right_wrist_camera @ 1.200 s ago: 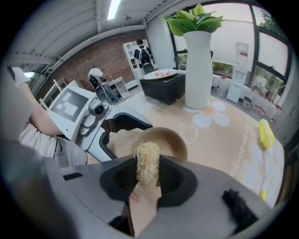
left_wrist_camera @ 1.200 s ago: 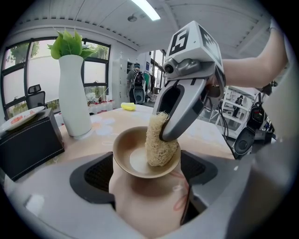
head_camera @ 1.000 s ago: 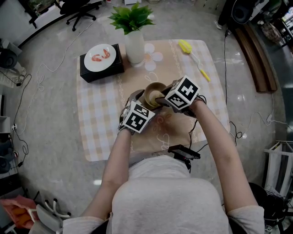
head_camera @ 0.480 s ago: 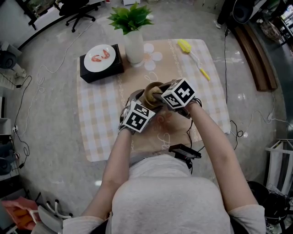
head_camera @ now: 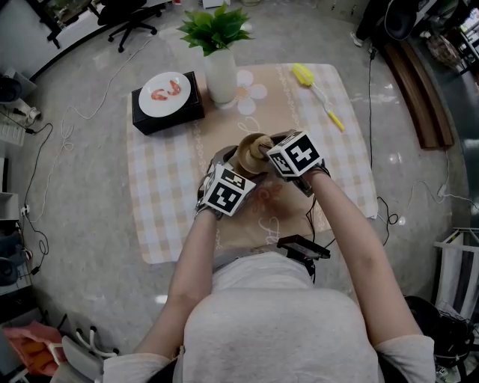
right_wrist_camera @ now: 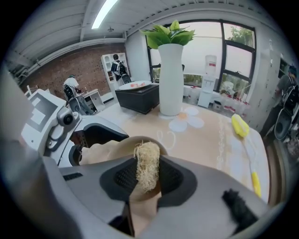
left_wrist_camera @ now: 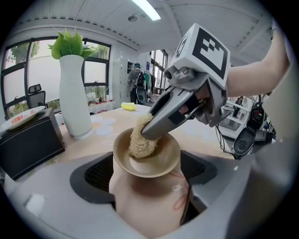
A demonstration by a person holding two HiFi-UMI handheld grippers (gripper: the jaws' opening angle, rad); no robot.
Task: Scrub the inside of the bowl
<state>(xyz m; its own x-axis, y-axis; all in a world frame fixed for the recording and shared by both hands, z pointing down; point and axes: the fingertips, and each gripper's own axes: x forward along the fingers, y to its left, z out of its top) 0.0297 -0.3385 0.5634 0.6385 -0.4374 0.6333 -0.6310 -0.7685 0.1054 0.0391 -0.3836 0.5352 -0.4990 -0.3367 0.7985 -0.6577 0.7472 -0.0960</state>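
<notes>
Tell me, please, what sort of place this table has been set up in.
Most likely an office or lab space arranged for recording, not a home kitchen: a wheeled office chair stands nearby, cables trail across the polished floor, and a water dispenser stands by large windows.

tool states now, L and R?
Left tool: shut on the bowl.
Right tool: shut on the loofah scrubber.
</notes>
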